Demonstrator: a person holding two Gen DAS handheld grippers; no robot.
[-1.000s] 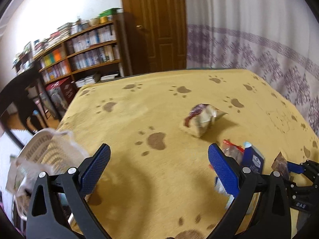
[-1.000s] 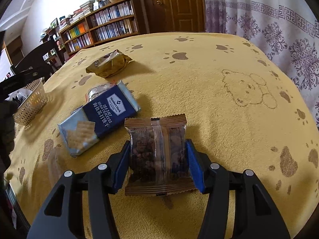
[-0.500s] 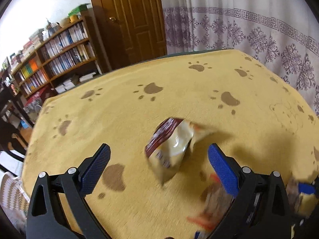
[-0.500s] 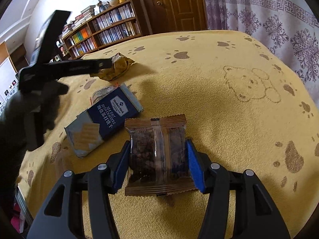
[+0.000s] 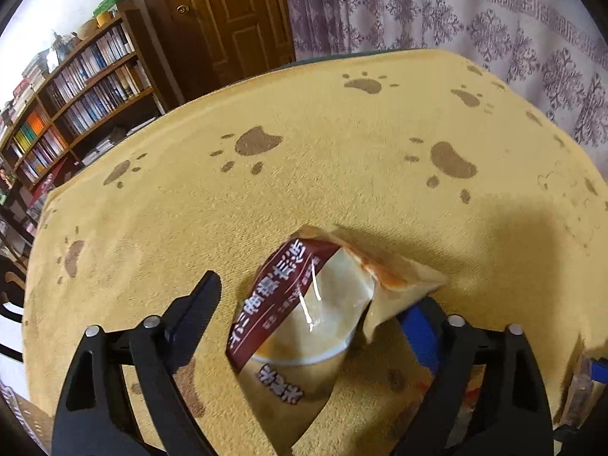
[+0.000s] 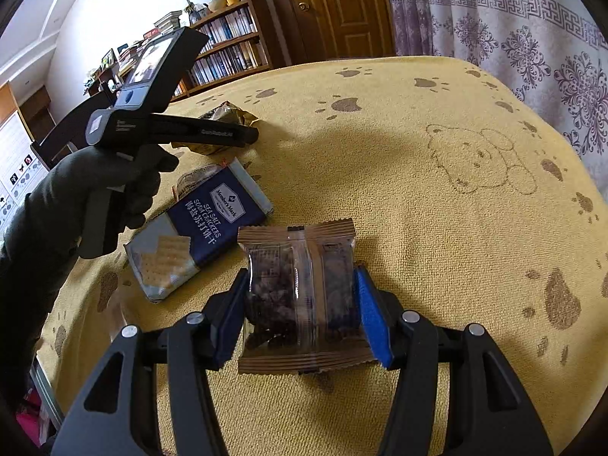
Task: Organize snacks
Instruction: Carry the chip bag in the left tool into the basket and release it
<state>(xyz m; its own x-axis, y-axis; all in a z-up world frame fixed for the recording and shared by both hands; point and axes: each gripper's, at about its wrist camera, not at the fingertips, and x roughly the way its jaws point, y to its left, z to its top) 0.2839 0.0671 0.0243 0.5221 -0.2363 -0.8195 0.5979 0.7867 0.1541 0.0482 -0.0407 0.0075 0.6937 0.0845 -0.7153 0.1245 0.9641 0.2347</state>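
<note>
So right now both claws are busy on the yellow paw-print cloth [image 5: 342, 159] covering the desk. The left claw [image 5: 315, 315] is spread wide with its fingers either side of a puffy cream snack bag with a dark red band [image 5: 304, 311], low and centre in the left wrist view. The bag looks to be just lying between the fingers, not pinched yet, so I'd guess it's lined up like that for a squeeze across the bag's width.

Over in the right wrist view, the right claw [image 6: 300, 304] is clamped on a clear packet with brown crimped ends and dark bits inside [image 6: 298, 296], bottom centre, gripped on its long sides so the flat packet doesn't fold. I can't tell whether it's off the cloth.

Left of centre there's a navy and silver soda cracker pack [image 6: 197, 235] lying flat, partly over a small clear wrapper [image 6: 190, 182]. A gloved hand [image 6: 102, 197] at the left edge is holding the left tool.
</note>
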